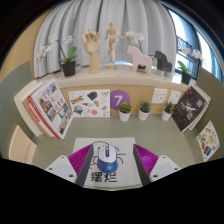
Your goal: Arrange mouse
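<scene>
one mouse, white with a blue stripe down its middle, lies on a white mat printed with blue characters, on the tabletop. my claw has two fingers with magenta pads, spread apart; the mouse sits between them with a gap at each side. beyond it stand three small potted plants, two orchids, one wooden hand model and several books.

The mouse lies on the mat, between the gripper's spread fingers. At twelve o'clock beyond stand three small plants; magazines at ten, books at two.
</scene>
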`<action>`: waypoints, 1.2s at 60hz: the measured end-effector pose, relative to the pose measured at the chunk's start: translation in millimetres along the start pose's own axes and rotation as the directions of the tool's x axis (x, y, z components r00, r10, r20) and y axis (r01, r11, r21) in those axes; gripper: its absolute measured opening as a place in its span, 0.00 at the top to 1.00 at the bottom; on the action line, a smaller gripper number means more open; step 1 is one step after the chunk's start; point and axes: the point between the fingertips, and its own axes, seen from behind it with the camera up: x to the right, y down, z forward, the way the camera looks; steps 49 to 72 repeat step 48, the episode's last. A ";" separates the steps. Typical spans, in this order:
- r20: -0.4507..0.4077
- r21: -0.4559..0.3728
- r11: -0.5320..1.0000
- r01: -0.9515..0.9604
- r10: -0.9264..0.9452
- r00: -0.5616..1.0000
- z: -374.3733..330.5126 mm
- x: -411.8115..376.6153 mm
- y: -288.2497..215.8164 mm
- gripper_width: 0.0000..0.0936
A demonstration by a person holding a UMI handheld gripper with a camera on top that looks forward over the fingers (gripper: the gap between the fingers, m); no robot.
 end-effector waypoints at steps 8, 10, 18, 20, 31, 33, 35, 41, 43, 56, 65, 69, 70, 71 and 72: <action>0.016 0.057 0.998 0.006 -0.007 1.000 -72.7 9.2 -19.0 0.16; 0.012 0.067 0.998 0.007 -0.008 1.000 -90.0 11.8 -19.1 0.16; 0.025 0.101 0.995 -0.002 -0.001 1.000 -153.2 24.6 -9.4 0.16; 0.031 0.102 0.995 -0.010 0.006 0.999 -167.7 28.2 -4.3 0.16; 0.052 0.138 0.990 -0.024 0.017 0.999 -238.4 46.7 17.4 0.16; 0.053 0.139 0.990 -0.028 0.021 0.998 -247.4 50.9 21.2 0.17; 0.050 0.143 0.989 -0.027 0.020 0.999 -255.7 56.4 23.7 0.17; 0.029 0.155 0.988 -0.011 0.006 1.000 -274.1 71.2 30.1 0.17; 0.025 0.158 0.987 -0.005 0.001 1.000 -278.3 74.1 31.8 0.17; 0.026 0.164 0.987 0.000 -0.004 1.000 -285.1 75.0 33.2 0.18; 0.026 0.164 0.987 0.000 -0.004 1.000 -285.1 75.0 33.2 0.18; 0.026 0.164 0.987 0.000 -0.004 1.000 -285.1 75.0 33.2 0.18; 0.026 0.164 0.987 0.000 -0.004 1.000 -285.1 75.0 33.2 0.18; 0.026 0.164 0.987 0.000 -0.004 1.000 -285.1 75.0 33.2 0.18; 0.026 0.164 0.987 0.000 -0.004 1.000 -285.1 75.0 33.2 0.18</action>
